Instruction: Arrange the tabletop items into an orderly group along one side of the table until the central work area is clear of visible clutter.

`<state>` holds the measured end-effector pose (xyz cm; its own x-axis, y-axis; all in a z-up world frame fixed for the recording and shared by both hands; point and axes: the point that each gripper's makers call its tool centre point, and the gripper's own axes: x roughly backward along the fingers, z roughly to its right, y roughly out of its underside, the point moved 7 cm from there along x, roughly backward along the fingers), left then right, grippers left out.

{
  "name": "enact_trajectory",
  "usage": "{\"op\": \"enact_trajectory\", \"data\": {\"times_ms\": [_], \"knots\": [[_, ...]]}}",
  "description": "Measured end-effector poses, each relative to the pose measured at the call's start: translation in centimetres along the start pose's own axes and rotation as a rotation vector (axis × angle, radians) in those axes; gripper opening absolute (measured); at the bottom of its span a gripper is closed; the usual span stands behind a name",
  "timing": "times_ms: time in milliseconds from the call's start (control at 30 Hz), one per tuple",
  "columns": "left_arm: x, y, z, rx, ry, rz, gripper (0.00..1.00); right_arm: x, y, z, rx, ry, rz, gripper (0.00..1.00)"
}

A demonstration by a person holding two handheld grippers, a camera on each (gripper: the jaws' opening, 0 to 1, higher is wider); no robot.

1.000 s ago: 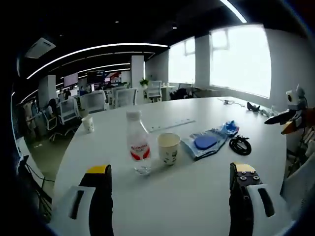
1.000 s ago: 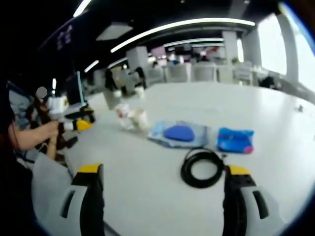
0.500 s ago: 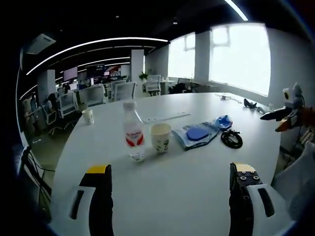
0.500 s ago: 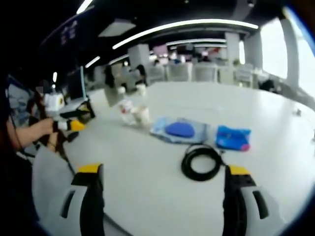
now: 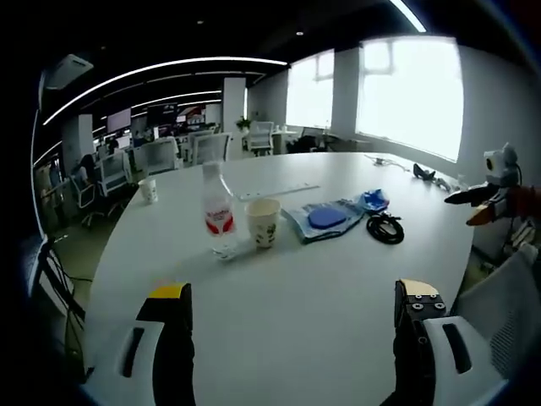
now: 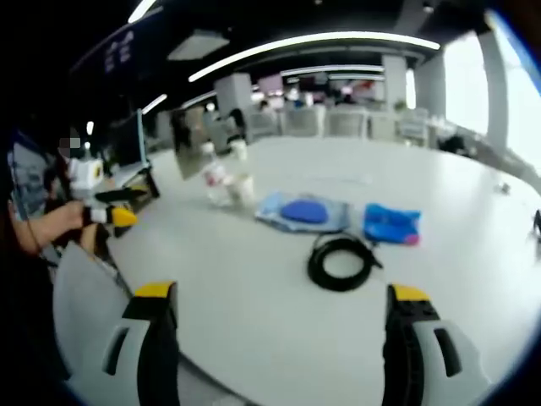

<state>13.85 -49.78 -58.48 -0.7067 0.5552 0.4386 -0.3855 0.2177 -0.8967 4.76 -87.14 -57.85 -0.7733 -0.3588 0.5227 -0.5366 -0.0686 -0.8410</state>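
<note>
In the left gripper view, the left tongs [image 5: 292, 317] hover over the near edge of a large white desk [image 5: 321, 288], jaws spread wide apart with nothing between them. Farther in, the items lie in a loose row. A clear water bottle [image 5: 217, 222] with a red-and-white label stands upright, and just beside it to the right stands a paper cup [image 5: 263, 222]. Right of the cup lies a flat clear pouch [image 5: 323, 220] with a blue oval thing inside, and touching its far right end is a small blue packet [image 5: 371, 200]. A coiled black cable [image 5: 385, 228] lies near the pouch and packet, on the viewer's side of the packet. Well apart, near the desk's far left edge, stands a second paper cup [image 5: 149, 189]. A long pale strip [image 5: 279, 191] lies flat beyond the bottle. At the right edge of the picture the right tongs [image 5: 482, 205] come in — too small to tell how the jaws stand from here.

In the right gripper view, the right tongs [image 6: 283, 313] are likewise wide open and empty above the desk [image 6: 254, 321]. The black cable [image 6: 341, 262] lies nearest, between the jaws in the picture. Beyond it are the blue packet [image 6: 392, 225] and, to its left, the clear pouch [image 6: 303, 211]. Farther left stand the bottle [image 6: 213, 179] and cup [image 6: 244, 189], blurred. At the left edge a person's hand [image 6: 80, 222] holds the left tongs [image 6: 127, 207] — yellow-tipped, off the desk's edge.
</note>
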Motion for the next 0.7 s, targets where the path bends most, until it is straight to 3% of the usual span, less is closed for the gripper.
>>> {"op": "enact_trajectory", "data": {"times_ms": [233,700], "knots": [[0.6,0.9,0.6,0.004,0.003,-0.013,1.00,0.6,0.6,-0.4,-0.006,-0.005,-0.003,1.00],[1.3,0.7,1.6,0.015,0.032,0.026,0.99,1.4,2.1,-1.1,-0.022,0.009,-0.008,1.00]]}}
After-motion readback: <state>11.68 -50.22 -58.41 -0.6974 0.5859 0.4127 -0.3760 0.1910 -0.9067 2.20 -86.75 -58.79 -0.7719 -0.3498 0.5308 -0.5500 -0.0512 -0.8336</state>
